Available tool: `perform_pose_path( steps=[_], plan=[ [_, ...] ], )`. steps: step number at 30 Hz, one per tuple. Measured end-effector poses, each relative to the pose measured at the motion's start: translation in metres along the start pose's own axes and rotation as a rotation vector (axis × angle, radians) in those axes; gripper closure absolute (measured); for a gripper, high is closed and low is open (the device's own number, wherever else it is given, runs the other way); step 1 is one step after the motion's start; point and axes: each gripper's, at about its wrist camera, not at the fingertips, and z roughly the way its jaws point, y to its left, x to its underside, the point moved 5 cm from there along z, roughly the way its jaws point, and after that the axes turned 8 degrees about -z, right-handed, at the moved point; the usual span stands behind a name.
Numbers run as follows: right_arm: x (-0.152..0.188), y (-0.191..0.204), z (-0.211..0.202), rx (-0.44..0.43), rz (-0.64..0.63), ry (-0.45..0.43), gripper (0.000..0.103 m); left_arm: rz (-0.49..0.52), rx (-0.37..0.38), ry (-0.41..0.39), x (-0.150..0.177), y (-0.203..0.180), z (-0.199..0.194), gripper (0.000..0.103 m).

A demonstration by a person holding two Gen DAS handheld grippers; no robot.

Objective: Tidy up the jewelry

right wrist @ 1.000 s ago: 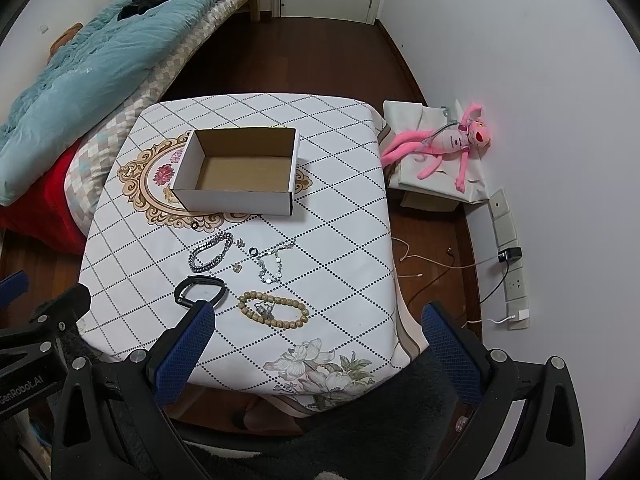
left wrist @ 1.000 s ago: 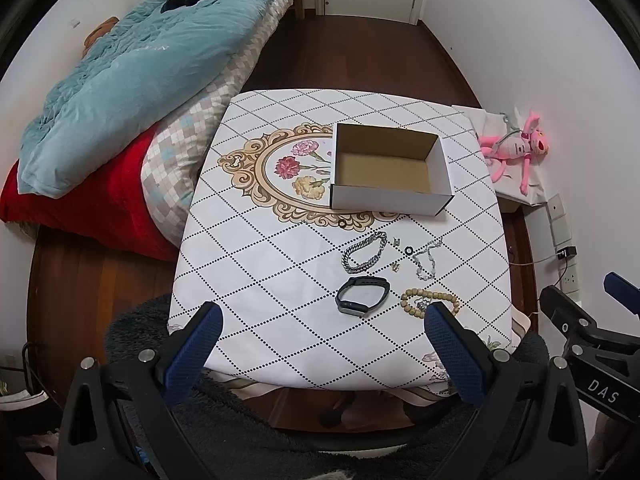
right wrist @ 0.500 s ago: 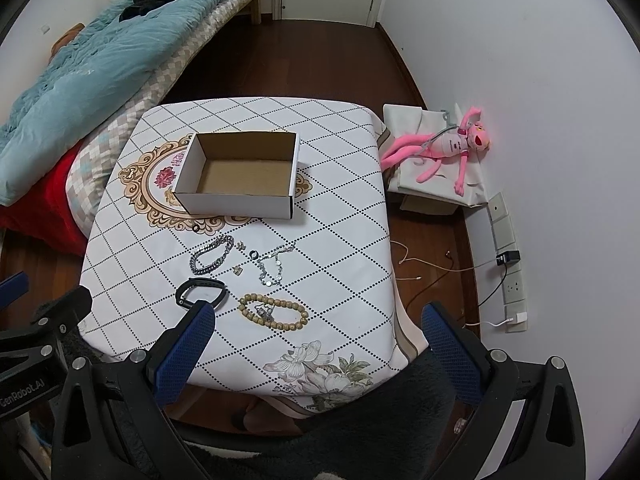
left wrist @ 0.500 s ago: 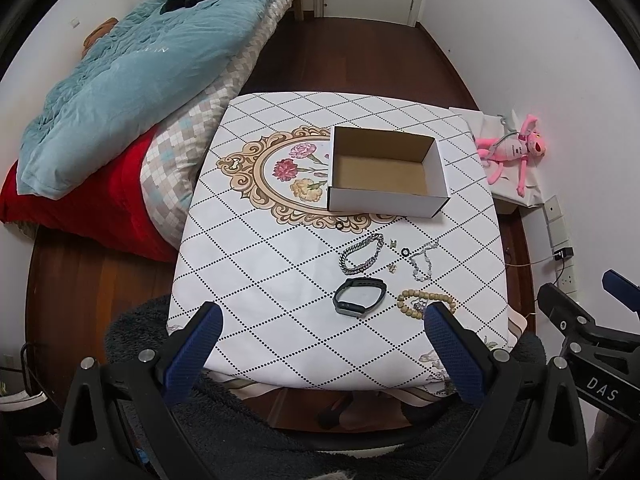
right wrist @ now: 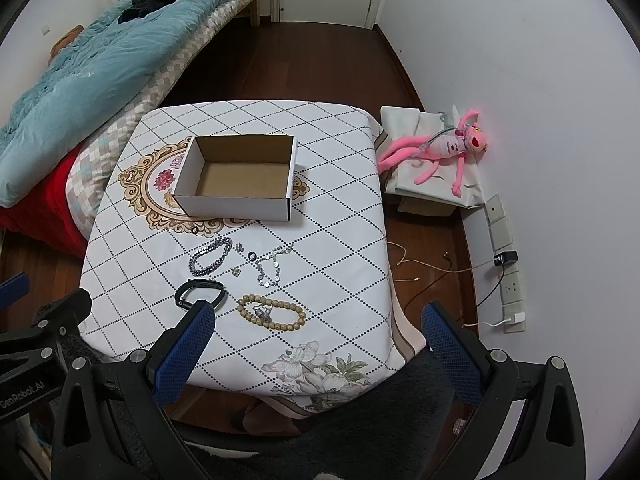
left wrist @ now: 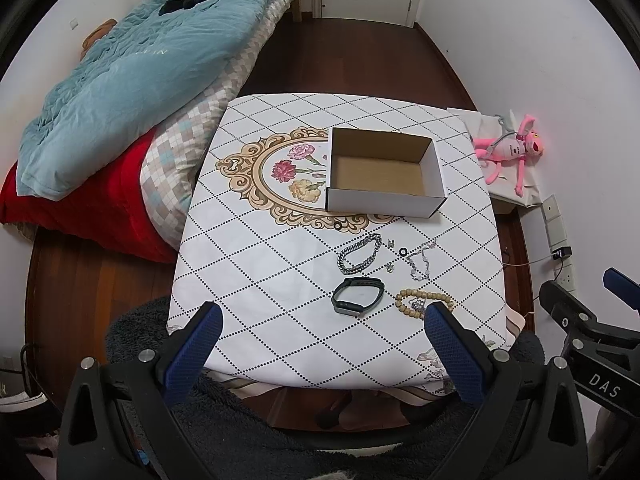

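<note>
A patterned table (left wrist: 280,240) fills mid-frame, an empty cardboard box (left wrist: 382,176) at centre. Below it lie a chain bracelet (left wrist: 359,254), black band (left wrist: 357,295) and beads (left wrist: 424,303). Both hand-held grippers, left (left wrist: 320,354) and right (right wrist: 316,354), hover wide open, empty; descending squarely over one piece seems wisest.

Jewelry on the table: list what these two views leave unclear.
- Wooden bead bracelet: in the left wrist view, its near right end is hidden behind the left claw.
- Black band: in the right wrist view, its near edge is covered by the right claw.
- Small charms: too small to identify in either view.
- Silver piece inside the bead loop: too small to tell.
</note>
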Motion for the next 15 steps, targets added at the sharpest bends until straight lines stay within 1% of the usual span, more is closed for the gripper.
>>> perform_pose_path(
  steps=[15],
  plan=[
    [-0.002,-0.002,-0.003,0.001,0.003,-0.005,0.000,0.002,0.018,-0.015,-0.002,0.000,-0.011,0.000]
  ],
)
